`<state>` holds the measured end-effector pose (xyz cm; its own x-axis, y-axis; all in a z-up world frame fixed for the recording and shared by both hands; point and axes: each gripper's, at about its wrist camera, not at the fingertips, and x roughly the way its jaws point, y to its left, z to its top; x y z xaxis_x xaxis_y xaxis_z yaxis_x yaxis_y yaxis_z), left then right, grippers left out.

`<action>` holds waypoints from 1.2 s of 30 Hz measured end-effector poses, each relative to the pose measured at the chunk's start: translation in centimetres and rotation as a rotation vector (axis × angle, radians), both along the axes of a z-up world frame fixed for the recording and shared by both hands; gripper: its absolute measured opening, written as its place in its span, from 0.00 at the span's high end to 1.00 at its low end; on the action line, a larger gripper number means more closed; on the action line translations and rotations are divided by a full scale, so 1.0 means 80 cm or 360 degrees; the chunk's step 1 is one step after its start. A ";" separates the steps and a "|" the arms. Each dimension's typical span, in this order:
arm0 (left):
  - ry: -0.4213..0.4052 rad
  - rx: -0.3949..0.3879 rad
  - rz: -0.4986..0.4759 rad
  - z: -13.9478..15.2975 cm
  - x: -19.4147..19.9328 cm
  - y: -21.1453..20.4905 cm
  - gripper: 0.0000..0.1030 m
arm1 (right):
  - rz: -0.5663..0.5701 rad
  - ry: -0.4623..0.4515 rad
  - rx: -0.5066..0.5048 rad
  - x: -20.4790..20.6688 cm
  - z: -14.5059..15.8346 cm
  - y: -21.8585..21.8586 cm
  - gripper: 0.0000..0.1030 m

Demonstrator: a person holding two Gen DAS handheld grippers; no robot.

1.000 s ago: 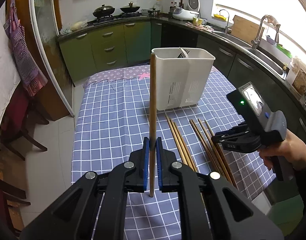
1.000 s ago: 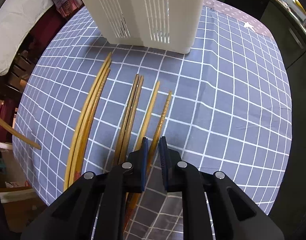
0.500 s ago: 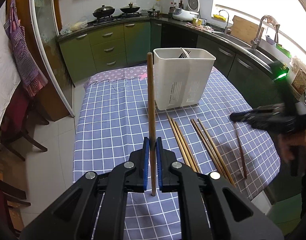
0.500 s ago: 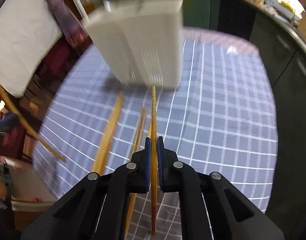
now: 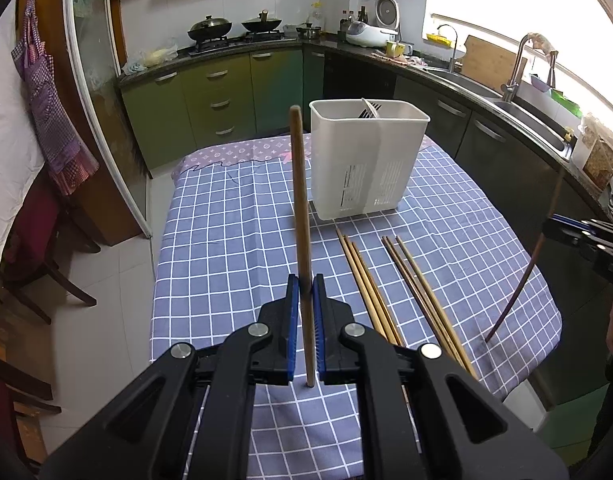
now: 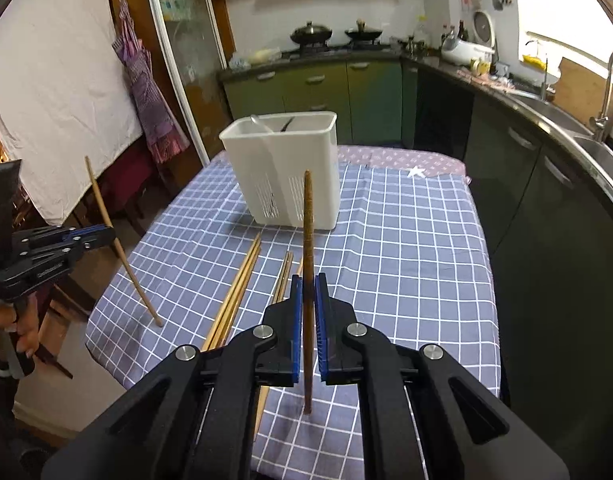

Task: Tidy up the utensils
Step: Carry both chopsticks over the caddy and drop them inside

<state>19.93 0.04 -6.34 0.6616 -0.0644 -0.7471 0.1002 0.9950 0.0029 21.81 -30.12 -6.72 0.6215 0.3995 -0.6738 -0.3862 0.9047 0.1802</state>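
Wooden chopstick (image 5: 300, 216), upright, right's (image 6: 308, 312) seemingly darker

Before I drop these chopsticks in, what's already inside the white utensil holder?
The white utensil holder has a divider. Fork tines poke above its rim, and the right wrist view shows a spoon handle. Its walls hide everything lower down.

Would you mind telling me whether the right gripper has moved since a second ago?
Yes. The right gripper has lifted off the checked tablecloth with a dark chopstick, rising and drawing back from the white utensil holder.
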 end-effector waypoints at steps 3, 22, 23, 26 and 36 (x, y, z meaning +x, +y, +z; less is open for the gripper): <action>-0.0002 0.0001 -0.0008 0.002 -0.002 -0.001 0.93 | -0.0014 -0.0033 0.0033 -0.014 0.004 -0.009 0.93; -0.0052 0.0011 -0.0055 0.040 0.011 -0.018 0.93 | -0.0030 -0.0021 0.0083 -0.022 0.000 -0.020 0.93; -0.0057 0.0013 -0.0063 0.045 0.013 -0.022 0.93 | -0.0031 -0.0023 0.0080 -0.023 -0.001 -0.021 0.93; -0.0061 -0.0010 -0.0102 0.068 0.024 -0.030 0.93 | -0.0032 -0.0020 0.0088 -0.021 -0.001 -0.023 0.93; -0.0330 0.0002 -0.0137 0.191 0.084 -0.065 0.93 | -0.0032 -0.0020 0.0112 -0.022 -0.003 -0.030 0.93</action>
<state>26.63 -5.15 8.92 0.7933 -0.1262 -0.5956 0.1816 0.9828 0.0337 20.03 -32.49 -6.99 0.6381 0.4333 -0.6364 -0.3710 0.8973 0.2390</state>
